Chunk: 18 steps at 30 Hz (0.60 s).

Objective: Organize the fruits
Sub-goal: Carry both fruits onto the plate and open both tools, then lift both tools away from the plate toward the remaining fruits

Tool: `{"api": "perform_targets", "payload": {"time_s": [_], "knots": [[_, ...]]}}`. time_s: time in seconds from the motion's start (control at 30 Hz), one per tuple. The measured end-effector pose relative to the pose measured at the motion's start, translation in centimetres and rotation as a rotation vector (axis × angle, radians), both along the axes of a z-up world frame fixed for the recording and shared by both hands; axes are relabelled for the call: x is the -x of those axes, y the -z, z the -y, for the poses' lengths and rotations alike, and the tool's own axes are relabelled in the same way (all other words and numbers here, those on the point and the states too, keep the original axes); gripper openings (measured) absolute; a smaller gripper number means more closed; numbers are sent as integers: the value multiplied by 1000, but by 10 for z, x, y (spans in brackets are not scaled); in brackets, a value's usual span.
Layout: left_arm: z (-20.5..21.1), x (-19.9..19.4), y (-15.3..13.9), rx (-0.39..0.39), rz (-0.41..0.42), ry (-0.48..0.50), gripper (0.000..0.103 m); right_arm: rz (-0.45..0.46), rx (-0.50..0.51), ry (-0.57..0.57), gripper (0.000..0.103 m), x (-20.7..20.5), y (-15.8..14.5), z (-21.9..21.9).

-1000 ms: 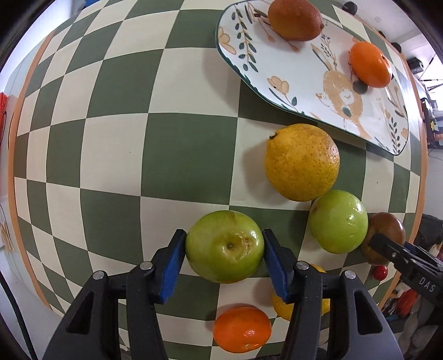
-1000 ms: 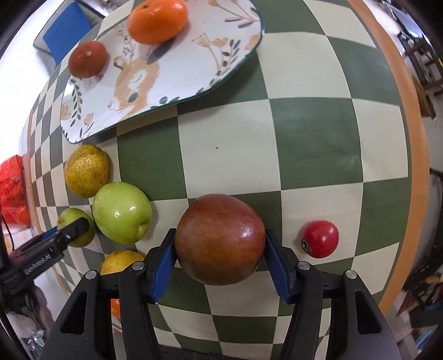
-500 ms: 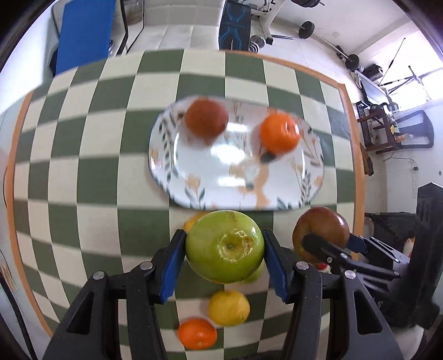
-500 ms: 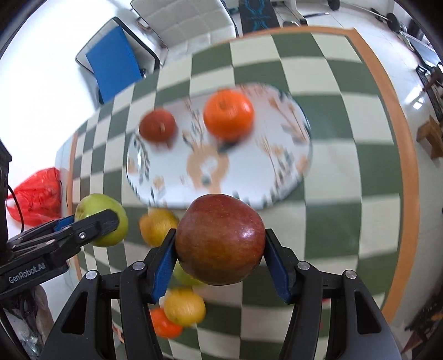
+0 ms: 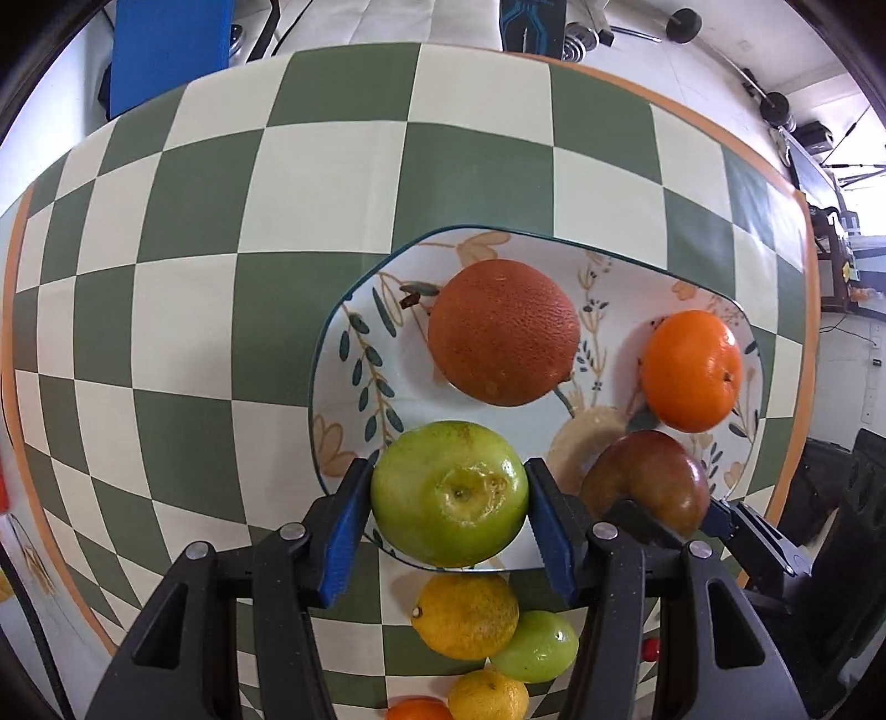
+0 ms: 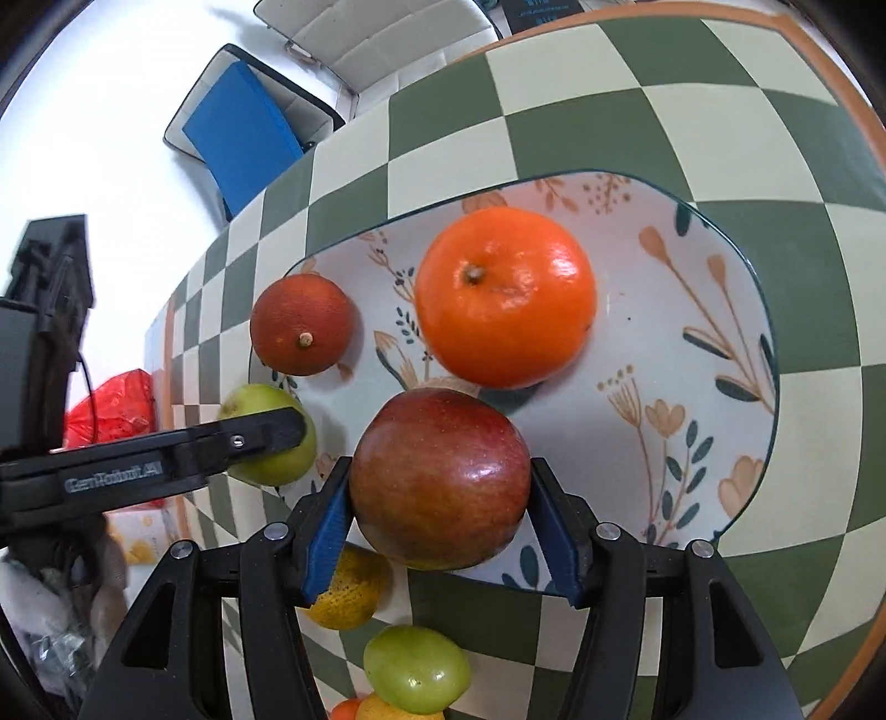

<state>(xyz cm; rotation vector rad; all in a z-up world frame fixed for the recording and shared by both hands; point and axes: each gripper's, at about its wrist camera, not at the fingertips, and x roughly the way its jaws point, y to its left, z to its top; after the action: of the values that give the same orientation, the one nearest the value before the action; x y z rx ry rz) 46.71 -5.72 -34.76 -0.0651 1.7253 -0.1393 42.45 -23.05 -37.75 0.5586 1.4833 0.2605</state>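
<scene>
blue chair beside checkered table, bright floor

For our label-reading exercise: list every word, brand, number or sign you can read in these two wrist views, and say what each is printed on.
"GenRobot.AI", slightly blurred: on the side of the black left gripper, seen in the right wrist view, shut on the green apple.
Dark panel with blue markings beyond the checked table: too small to read.
No other text; the floral oval plate bears only drawings.

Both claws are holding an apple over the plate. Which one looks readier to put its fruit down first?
Probably the right claw: its red apple hangs over bare plate. The left claw holds its green apple over the plate's near rim.
</scene>
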Motion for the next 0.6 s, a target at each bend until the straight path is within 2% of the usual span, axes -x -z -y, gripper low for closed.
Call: {"api": "perform_targets", "payload": {"time_s": [0.07,0.1,0.3,0.37,0.4,0.47,0.53,0.6], "knots": [[2,-1,4,-2,-8,5,53,-7,9,14,70,2,-3,7],[5,-3,7,-1,-13,2,53,-11,22,17,77,3,-5,11],[5,2,7,3,-21,-22,54,-18,133,5,86,9,-24,19],[1,2,2,12,-6,-33,63,-7,171,-4,87,12,-33,18],[-1,4,-2,14,2,-37,67,-6,194,-5,91,15,-37,18],[-3,5,-11,12,25,-37,82,8,258,-10,94,18,-46,16],[-5,8,-22,-4,54,-33,88,23,350,-19,95,23,-56,14],[-8,14,-34,-23,88,-24,88,42,406,-23,95,28,-66,12]]}}
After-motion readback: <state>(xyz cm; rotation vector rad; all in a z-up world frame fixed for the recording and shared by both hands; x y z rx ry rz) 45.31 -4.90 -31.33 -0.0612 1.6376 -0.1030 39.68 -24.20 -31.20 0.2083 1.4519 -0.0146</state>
